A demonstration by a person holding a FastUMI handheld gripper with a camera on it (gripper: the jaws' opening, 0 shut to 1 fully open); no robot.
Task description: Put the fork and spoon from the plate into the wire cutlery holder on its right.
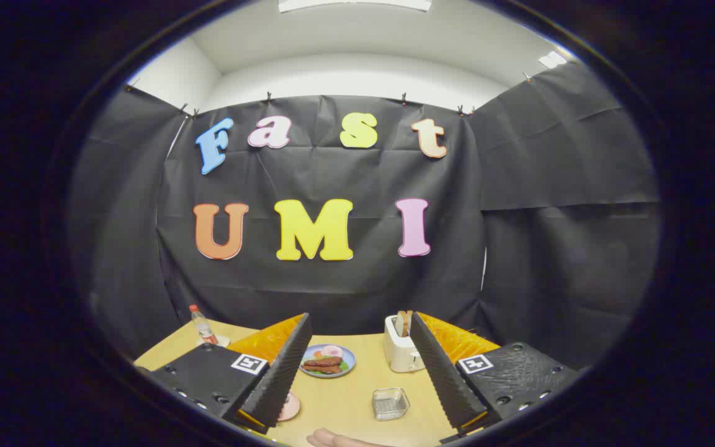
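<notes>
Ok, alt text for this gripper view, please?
The gripper hangs open above a wooden table, holding nothing. Between its fingers lie a blue plate of food and a small wire holder, with a white toaster beyond. A sauce bottle stands far left.
</notes>
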